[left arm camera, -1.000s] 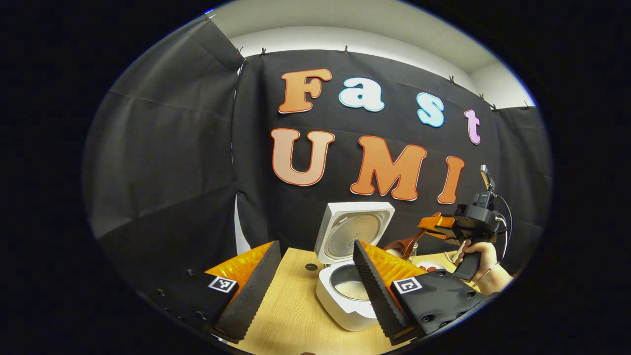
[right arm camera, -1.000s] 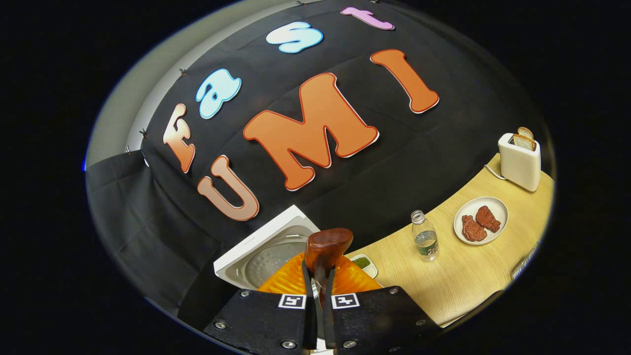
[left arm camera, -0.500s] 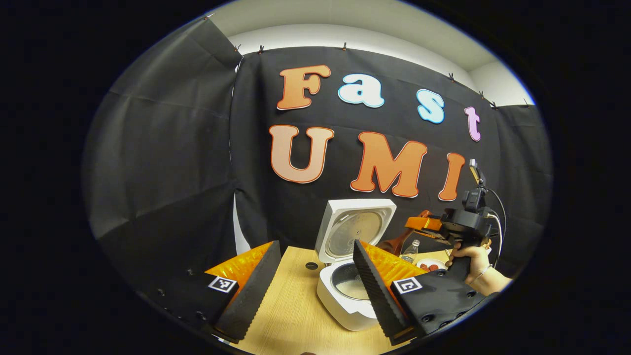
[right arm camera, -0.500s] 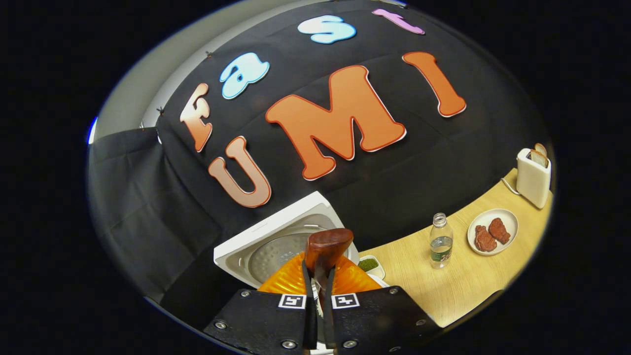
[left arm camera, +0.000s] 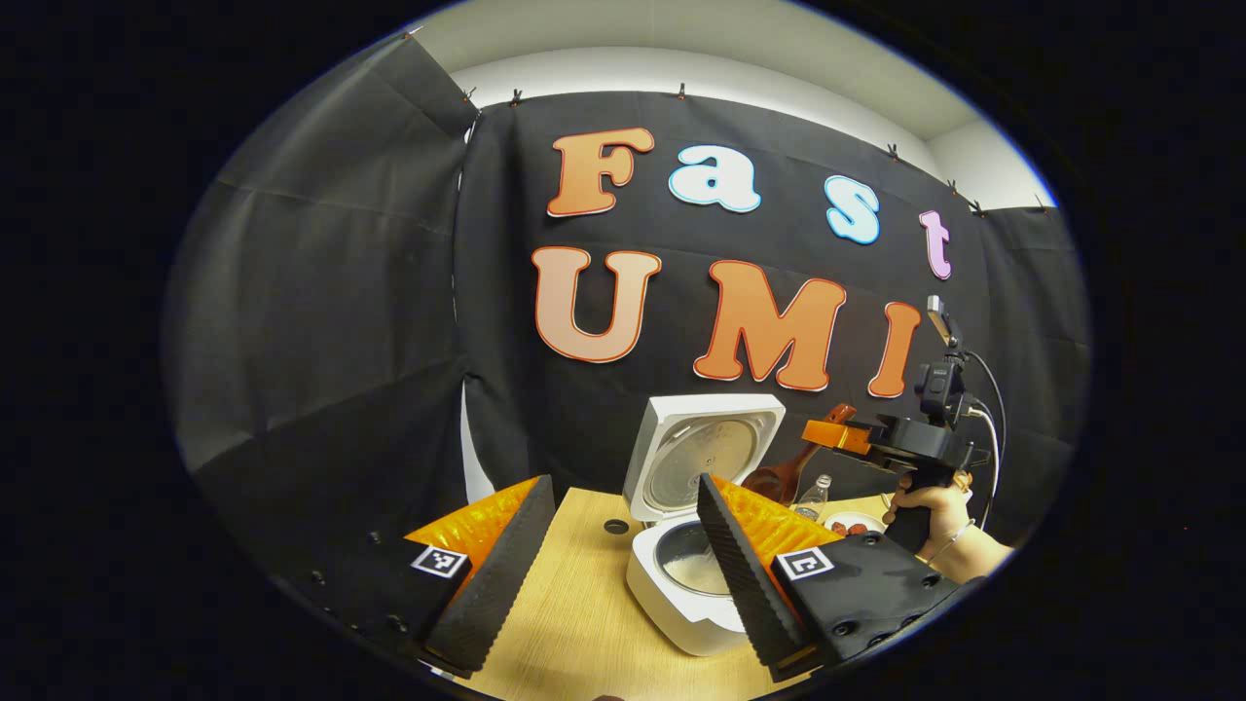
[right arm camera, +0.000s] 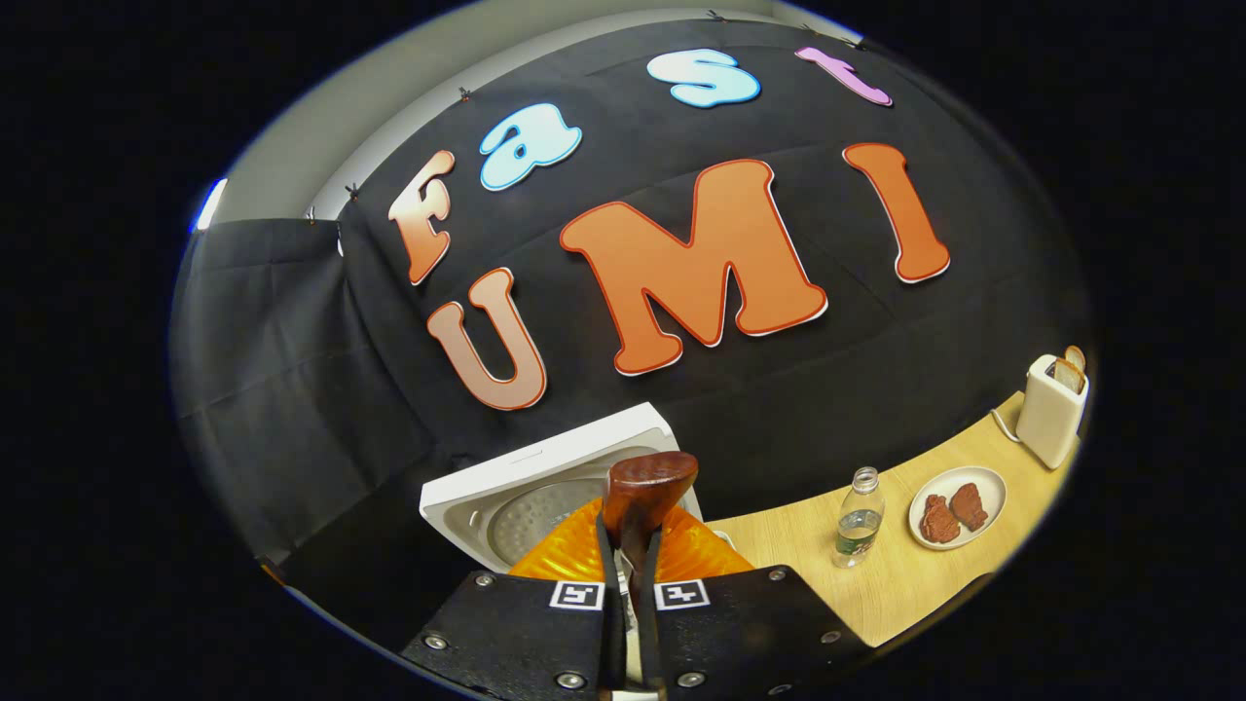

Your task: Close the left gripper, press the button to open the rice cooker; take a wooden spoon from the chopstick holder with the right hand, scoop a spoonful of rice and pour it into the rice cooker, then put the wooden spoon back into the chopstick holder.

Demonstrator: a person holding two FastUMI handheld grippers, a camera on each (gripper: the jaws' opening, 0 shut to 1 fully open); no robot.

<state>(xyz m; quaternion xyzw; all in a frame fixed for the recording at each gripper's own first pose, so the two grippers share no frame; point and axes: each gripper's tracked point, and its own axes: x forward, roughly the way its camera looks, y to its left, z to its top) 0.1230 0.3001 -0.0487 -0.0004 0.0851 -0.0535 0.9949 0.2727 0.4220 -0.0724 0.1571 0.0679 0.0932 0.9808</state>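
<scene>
The right gripper pinches the handle of the glossy dark-brown wooden spoon between both fingers; the rounded bowl stands up just above the fingertips, in front of the raised lid of the white square rice cooker. The left gripper holds its fingers spread wide above the light wooden table, beside the cooker, whose inner pot lies exposed

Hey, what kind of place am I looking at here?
Likely a mock kitchen set up in a recording booth: an open rice cooker, a toaster holding bread and a plate of meat share a wooden table against black cloth.
</scene>
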